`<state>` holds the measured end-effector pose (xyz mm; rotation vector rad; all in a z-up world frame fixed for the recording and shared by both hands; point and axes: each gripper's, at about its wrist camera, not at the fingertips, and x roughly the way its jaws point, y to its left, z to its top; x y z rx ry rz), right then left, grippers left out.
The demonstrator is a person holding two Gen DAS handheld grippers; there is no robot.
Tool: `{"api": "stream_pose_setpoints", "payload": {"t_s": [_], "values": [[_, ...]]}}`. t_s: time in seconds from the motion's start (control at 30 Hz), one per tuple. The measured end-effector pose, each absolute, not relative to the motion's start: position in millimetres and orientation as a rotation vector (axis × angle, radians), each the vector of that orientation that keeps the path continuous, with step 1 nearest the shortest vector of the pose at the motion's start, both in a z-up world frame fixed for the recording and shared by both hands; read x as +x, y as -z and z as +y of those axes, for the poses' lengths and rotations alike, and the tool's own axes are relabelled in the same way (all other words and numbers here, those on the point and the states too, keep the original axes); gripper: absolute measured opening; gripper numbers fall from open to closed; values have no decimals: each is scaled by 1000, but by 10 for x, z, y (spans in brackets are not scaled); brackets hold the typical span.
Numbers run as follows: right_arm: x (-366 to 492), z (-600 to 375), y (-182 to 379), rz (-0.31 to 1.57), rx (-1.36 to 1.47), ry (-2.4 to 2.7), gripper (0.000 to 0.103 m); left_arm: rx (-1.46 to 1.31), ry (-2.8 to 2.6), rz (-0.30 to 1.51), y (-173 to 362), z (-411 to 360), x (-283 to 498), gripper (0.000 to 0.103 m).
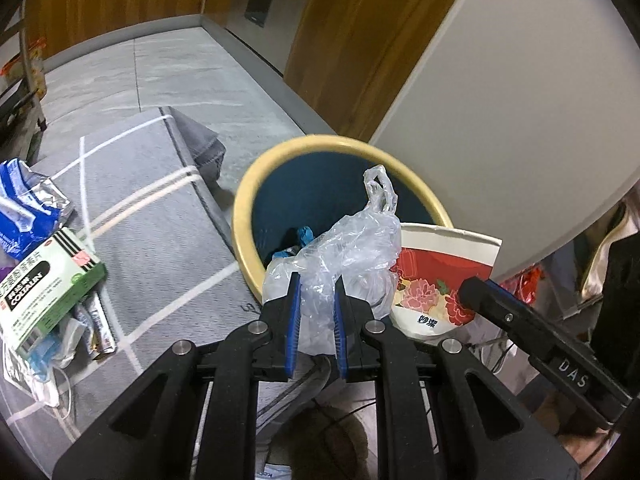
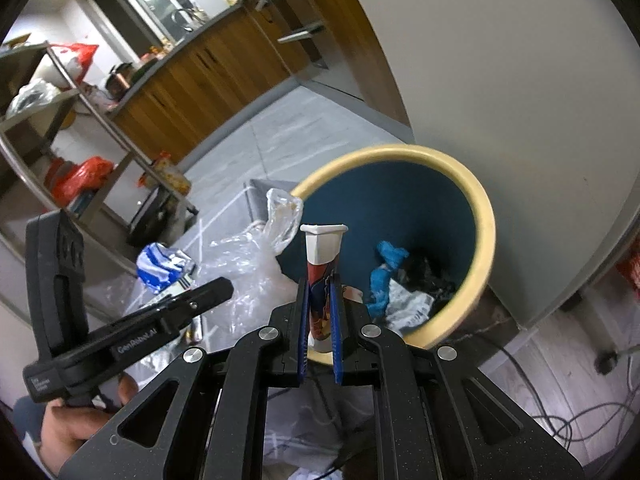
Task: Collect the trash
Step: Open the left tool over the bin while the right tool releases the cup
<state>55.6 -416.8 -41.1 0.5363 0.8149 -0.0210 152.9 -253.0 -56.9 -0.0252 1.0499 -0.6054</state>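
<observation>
The left gripper (image 1: 316,312) is clamped on a crumpled clear plastic bag (image 1: 340,256), which bulges up past its fingertips over the near rim of the bin (image 1: 244,208). Just beside it, the right gripper (image 2: 320,316) pinches a flattened red paper box (image 2: 322,256), held upright before the bin's open mouth. Blue and white scraps (image 2: 384,276) lie deep inside.

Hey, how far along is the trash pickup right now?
Partly done. Some blue and dark scraps already lie in the yellow-rimmed bin. In hand: the left gripper is shut on a clear plastic bag and the right gripper on a flattened floral paper cup, both at the bin's rim, not yet dropped. Left on the rug: a green medicine box, a blue wrapper and small packets.
</observation>
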Motion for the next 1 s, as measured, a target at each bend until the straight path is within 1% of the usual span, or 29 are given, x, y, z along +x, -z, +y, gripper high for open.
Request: {"api": "stream_pose_setpoints", "payload": {"t_s": [0.23, 0.37, 0.47, 0.5, 0.53, 0.6, 0.8, 0.9, 1.0], "values": [[577, -4172, 493, 849, 537, 42, 11, 5, 650, 1068, 681, -2691, 1532, 14], [592, -4186, 545, 865, 547, 51, 11, 11, 655, 1069, 725, -2712, 1536, 19], [582, -4213, 570, 869, 563, 55, 11, 1, 651, 1059, 705, -2691, 1569, 37], [582, -4223, 580, 871, 568, 56, 11, -9, 655, 1054, 682, -2675, 1572, 41], [585, -4234, 592, 873, 574, 57, 11, -16, 655, 1048, 639, -2663, 1552, 49], [597, -4245, 610, 880, 580, 58, 12, -24, 658, 1027, 580, -2631, 1542, 57], [620, -4229, 648, 901, 580, 52, 16, -24, 647, 1019, 504, -2549, 1528, 59], [618, -4231, 648, 901, 584, 53, 16, -30, 634, 1016, 465, -2493, 1522, 59], [623, -4231, 652, 901, 590, 52, 16, -38, 622, 1007, 437, -2414, 1527, 62]]}}
